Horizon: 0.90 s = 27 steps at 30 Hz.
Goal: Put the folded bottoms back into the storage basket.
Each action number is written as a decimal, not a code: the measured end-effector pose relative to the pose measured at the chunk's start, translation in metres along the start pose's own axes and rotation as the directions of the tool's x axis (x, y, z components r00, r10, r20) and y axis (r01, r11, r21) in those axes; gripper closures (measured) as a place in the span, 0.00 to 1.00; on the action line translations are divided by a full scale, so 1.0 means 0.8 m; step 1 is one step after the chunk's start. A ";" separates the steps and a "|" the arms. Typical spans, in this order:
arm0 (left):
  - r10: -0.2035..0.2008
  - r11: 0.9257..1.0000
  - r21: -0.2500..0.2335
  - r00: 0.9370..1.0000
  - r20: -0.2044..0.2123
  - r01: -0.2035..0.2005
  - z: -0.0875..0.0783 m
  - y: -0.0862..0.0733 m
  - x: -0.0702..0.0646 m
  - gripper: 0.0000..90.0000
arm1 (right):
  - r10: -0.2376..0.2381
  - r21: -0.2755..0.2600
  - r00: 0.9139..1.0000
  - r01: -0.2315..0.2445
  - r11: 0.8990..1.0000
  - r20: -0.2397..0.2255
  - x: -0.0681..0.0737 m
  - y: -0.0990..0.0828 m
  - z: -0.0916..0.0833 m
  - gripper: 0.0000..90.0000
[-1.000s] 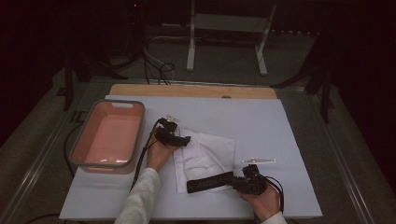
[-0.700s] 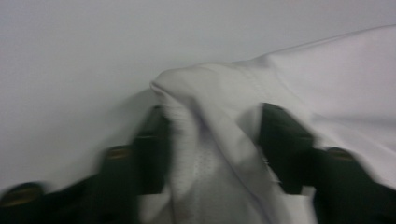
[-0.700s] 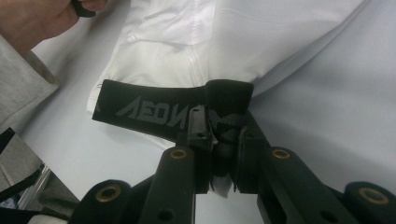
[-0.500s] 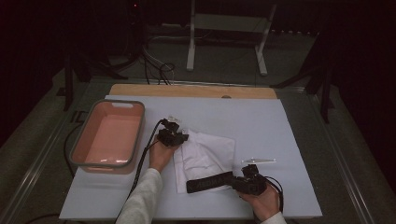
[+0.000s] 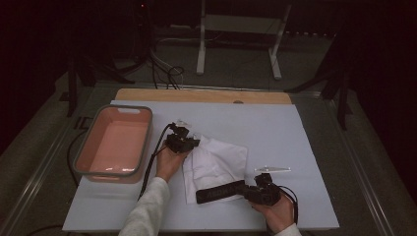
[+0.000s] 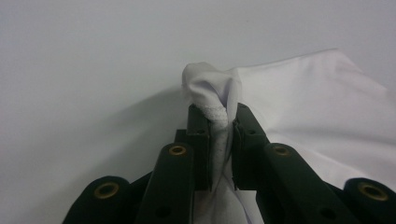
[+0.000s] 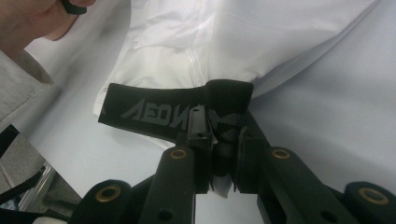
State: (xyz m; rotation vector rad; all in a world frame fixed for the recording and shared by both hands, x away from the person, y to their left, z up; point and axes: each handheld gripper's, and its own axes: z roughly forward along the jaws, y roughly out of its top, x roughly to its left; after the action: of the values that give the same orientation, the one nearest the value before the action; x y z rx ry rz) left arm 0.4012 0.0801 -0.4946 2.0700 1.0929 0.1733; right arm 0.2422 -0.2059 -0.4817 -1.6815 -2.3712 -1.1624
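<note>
the right gripper (image 5: 244, 191), near the table's (image 5: 305, 147) front edge with bare white surface beyond it, is clenched on the black waistband (image 7: 154, 109) of the white garment (image 5: 216, 164); its grey lettering shows upside down, not fully readable. the garment lies mid-table. farther in, the left gripper (image 6: 223, 122) has just closed, jaws pinching a bunched garment corner. the pink tub (image 5: 115, 142) sits at the left edge.

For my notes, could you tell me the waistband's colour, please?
Black with grey lettering, waistband; clearest in the right gripper view.
</note>
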 end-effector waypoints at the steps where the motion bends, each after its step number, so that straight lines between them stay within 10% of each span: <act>1: -0.001 1.000 -0.003 1.000 0.002 0.001 -0.001 0.001 -0.001 0.90 | -0.002 -0.001 1.000 0.002 1.000 -0.001 0.000 0.000 0.000 0.90; 27: -0.012 0.998 -0.063 1.000 0.023 0.013 -0.044 0.029 -0.008 0.90 | -0.021 -0.031 1.000 0.020 0.999 -0.024 0.016 0.015 -0.003 0.90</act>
State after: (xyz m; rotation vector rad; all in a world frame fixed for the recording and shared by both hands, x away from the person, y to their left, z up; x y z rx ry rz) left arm 0.3965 0.0875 -0.4532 2.0038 1.0729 0.1761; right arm 0.2457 -0.1953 -0.4687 -1.6464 -2.3743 -1.2208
